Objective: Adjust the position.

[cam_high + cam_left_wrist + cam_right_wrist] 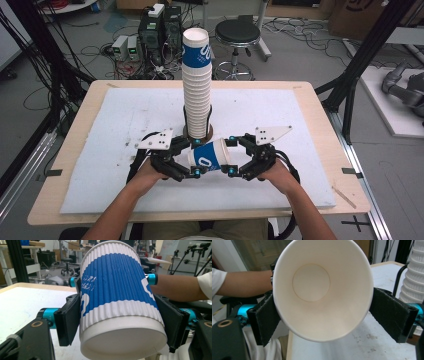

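A blue-and-white ribbed paper cup (210,156) lies on its side above the white board, held between both grippers. My left gripper (197,157) is shut on its base end; in the left gripper view both pads (67,322) press the cup (117,290) near its bottom. My right gripper (231,156) spans the cup's mouth. In the right gripper view the open cup (322,290) faces the camera, and the pads (392,315) lie against its rim on both sides. A tall stack of cups (196,90) stands just behind.
The stack of cups (414,277) sits in a dark holder at the middle of the white foam board (125,115), on a wooden table. Beyond the table's far edge are a black stool (237,32), computer boxes (160,30) and cables on the floor.
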The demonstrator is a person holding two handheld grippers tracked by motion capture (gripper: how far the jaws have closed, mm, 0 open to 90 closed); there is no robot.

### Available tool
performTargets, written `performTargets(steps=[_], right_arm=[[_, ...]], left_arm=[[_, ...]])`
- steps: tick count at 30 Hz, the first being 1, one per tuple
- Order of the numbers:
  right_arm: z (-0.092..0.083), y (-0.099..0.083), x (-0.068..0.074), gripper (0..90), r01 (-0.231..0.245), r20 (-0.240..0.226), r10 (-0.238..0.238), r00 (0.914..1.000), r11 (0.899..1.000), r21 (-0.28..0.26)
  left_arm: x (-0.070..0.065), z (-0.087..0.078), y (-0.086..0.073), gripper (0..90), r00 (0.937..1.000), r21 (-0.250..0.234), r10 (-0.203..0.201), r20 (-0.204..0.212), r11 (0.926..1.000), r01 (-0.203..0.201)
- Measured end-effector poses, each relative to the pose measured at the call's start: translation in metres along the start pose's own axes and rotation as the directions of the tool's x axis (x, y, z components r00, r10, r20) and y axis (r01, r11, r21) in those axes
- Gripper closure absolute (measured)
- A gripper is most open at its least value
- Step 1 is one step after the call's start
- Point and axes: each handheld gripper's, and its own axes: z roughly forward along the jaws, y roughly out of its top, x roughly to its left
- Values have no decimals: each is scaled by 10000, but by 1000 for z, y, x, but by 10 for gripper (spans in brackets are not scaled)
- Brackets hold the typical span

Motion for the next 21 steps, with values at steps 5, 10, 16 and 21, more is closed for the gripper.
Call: performTargets(steps=[5, 10, 16, 21], right_arm=[[1, 0, 0, 127, -63, -81, 64, 9999, 10000, 69], [1, 0, 1, 171, 43, -301, -34, 9995, 9994, 330], [-1, 2, 2, 201, 160, -209, -145, 9997, 9973, 715], [-1, 3, 2, 209, 243, -128, -231, 9997, 9940, 1063]], left_arm=[[0, 1, -1, 267, 10000, 79, -9, 76, 10000, 8], [-1, 3, -1, 269, 9998, 142, -20, 189, 9999, 17], [0, 3, -2, 275, 9999, 391, -44, 149, 9992, 38], [-1, 5, -3, 275, 9999, 732, -103, 98, 9973, 96]])
